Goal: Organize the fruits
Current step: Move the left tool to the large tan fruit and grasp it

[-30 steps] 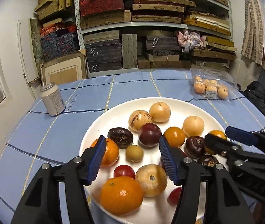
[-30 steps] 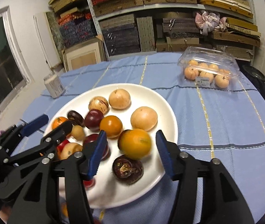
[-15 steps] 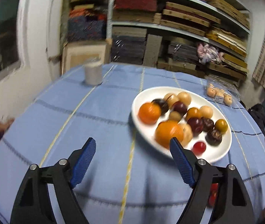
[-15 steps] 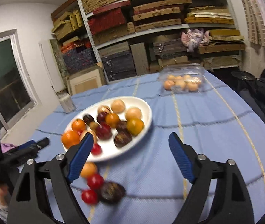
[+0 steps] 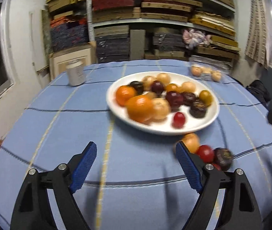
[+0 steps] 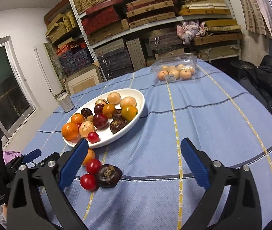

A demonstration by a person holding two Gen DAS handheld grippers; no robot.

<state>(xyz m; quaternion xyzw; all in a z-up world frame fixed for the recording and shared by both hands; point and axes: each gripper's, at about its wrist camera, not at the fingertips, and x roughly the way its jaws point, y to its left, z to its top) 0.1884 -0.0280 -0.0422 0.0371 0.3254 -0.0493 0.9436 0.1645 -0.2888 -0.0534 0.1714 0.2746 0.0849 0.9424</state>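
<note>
A white plate (image 5: 210, 123) (image 6: 116, 139) on the blue tablecloth holds several fruits: oranges, tan round fruits, dark purple ones and a red one. In front of the plate, loose on the cloth, lie an orange fruit (image 6: 90, 155), two red fruits (image 6: 93, 166) (image 6: 87, 181) and a dark purple fruit (image 6: 108, 175); they also show in the left wrist view (image 5: 206, 153). My left gripper (image 5: 136, 165) is open and empty, above the cloth before the plate. My right gripper (image 6: 134, 162) is open and empty, just right of the loose fruits.
A metal can (image 5: 75, 72) (image 6: 66, 102) stands left of the plate. A clear plastic box of tan fruits (image 6: 176, 70) (image 5: 206, 70) sits at the table's far side. Shelves of boxes stand behind. A dark bag (image 6: 270, 84) lies at the right.
Both grippers have pulled back from over the plate toward the table's near side and stayed open. The loose fruits in front of the plate have come into view.
</note>
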